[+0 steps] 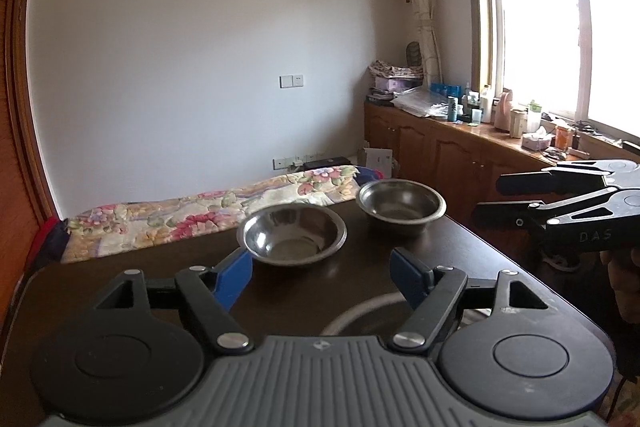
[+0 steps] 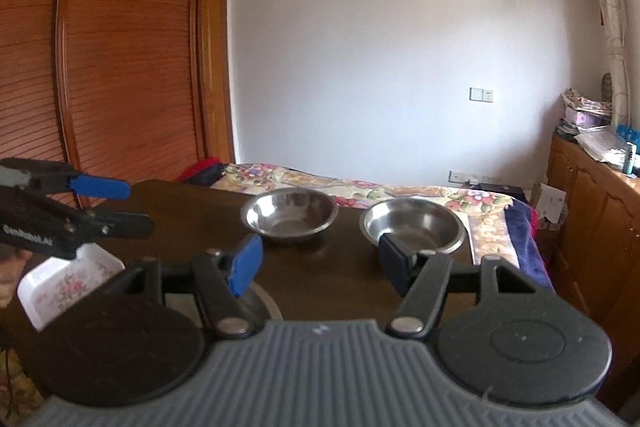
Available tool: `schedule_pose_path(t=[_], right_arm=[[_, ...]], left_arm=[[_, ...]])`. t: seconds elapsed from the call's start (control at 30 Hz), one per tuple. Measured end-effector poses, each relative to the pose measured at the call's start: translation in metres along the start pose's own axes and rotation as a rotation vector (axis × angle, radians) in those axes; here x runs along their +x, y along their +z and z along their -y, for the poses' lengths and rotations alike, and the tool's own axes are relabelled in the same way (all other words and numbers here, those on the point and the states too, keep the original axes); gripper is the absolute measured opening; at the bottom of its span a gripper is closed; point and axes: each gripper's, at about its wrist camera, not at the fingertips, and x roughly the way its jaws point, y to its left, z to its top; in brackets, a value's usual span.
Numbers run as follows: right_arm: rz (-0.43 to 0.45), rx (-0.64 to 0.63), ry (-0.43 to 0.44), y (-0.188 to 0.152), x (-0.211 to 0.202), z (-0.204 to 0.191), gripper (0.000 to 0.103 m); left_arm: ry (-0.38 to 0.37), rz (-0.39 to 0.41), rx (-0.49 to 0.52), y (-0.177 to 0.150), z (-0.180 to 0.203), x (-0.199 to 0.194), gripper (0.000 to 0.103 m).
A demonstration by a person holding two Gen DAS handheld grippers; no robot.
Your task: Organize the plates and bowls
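Note:
Two steel bowls stand side by side at the far edge of a dark wooden table (image 1: 132,267): a left bowl (image 1: 292,235) (image 2: 290,213) and a right bowl (image 1: 401,207) (image 2: 414,225). My left gripper (image 1: 322,277) is open and empty, hovering above the table short of the left bowl. My right gripper (image 2: 322,263) is open and empty, near the right bowl; it also shows from the side in the left wrist view (image 1: 492,199). A round plate rim (image 1: 360,311) (image 2: 266,301) lies under the grippers, mostly hidden. A white square floral dish (image 2: 66,281) sits at the table's left front.
A bed with a floral cover (image 1: 208,211) lies just beyond the table. A wooden cabinet (image 1: 440,147) crowded with bottles runs along the right under the window. A wooden wardrobe (image 2: 120,59) stands at the left.

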Motion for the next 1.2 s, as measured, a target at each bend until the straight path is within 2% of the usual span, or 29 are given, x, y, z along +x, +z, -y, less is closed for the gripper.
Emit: schedule_pose_path(t=[0.4,0.63,0.9,1.2], right_arm=[[-0.043,-0.013,0.092,0.033,0.053,0.003,0.065],[-0.134,0.002,0.122,0.033,0.091,0.002,0.053],[-0.251,0.047,0.137,0.023,0.126,0.005,0.050],[-0.337,0.080,0.139,0.025,0.149,0.008,0.050]], left_arm=[[0.052,-0.040,0.001,0.024,-0.021,0.051,0.091],[0.069,-0.069,-0.016,0.026,-0.040,0.087,0.090],[0.079,-0.117,-0.057,0.026,-0.067,0.126,0.077],[0.075,-0.188,-0.111,0.023,-0.091,0.167,0.062]])
